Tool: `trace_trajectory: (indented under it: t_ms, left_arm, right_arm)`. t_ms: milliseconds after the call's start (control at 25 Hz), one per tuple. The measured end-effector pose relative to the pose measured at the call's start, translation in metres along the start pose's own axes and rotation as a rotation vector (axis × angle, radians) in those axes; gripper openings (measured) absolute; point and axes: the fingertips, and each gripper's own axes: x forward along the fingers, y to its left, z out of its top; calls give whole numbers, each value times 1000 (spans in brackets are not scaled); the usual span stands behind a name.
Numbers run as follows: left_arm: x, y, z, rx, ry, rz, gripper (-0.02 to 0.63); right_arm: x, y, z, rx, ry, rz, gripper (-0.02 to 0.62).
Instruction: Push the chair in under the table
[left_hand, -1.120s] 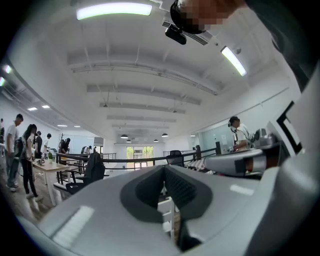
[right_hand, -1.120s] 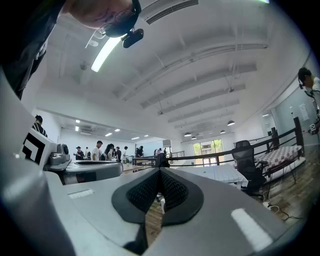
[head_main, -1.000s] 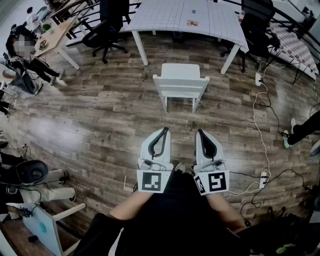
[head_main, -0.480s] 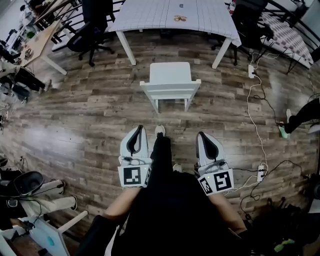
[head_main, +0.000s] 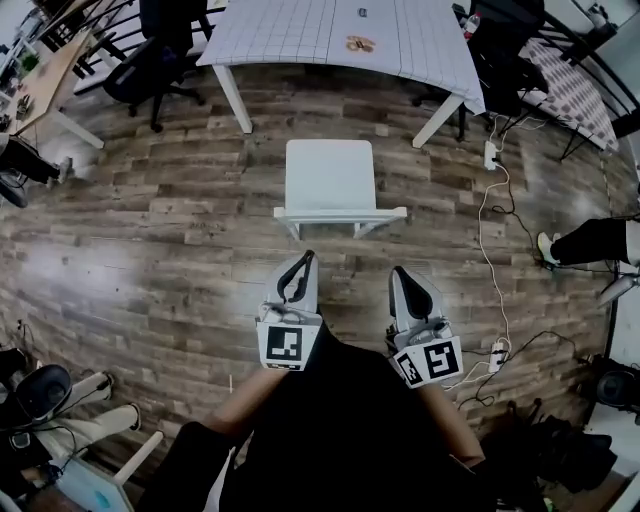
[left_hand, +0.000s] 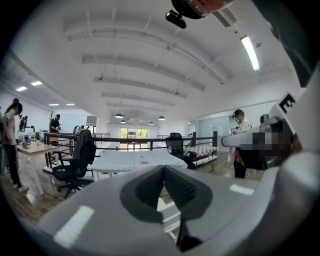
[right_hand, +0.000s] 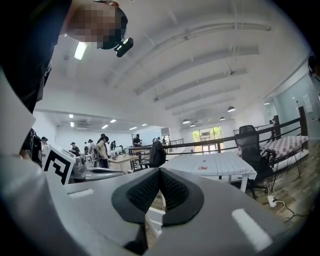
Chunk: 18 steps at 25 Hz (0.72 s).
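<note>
A white wooden chair (head_main: 330, 175) stands on the wood floor with its seat toward the white gridded table (head_main: 300, 35) and its backrest (head_main: 340, 213) toward me. It is clear of the table, a short gap away. My left gripper (head_main: 304, 260) is shut and empty, its tip just short of the backrest's left part. Also shut and empty, my right gripper (head_main: 399, 274) sits a little below the backrest's right end. In the left gripper view the closed gripper (left_hand: 163, 169) points at the chair (left_hand: 170, 216) and table (left_hand: 132, 160). The right gripper view shows the same gripper (right_hand: 159, 171), chair (right_hand: 156, 216) and table (right_hand: 215, 162).
Black office chairs (head_main: 150, 50) (head_main: 500, 40) flank the table. White cables and a power strip (head_main: 494, 352) run along the floor at the right. A wooden desk (head_main: 45, 70) is at the far left. A person's leg (head_main: 590, 240) shows at the right edge.
I have walked toward the chair, so it and the table sit closer and lower in the head view. Both grippers have come up close behind the backrest, still shut.
</note>
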Motion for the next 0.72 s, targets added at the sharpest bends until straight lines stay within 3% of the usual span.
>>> trace_trajectory:
  t_ms: [120,320,480,640,720]
  left_arm:
    - [25,26,-3,-21,23,-18,11]
    - [68,68,-8,-8,38,-46,11]
    - [98,78,-22,17,92,-115,11]
    - [113,80,-28,33,115,-121,11]
    - [118,80,-34,53,124,-114,9]
  right_arm:
    - [49,-2,0,11,49,19,-3]
    - [114,3,-3,-152,117,58,-3]
    - [146,-8,-8,-151,135,49,-3]
    - [156,-23,-2,-129,82,15,-3]
    - [161,-31,-10,-140,112,29,-3]
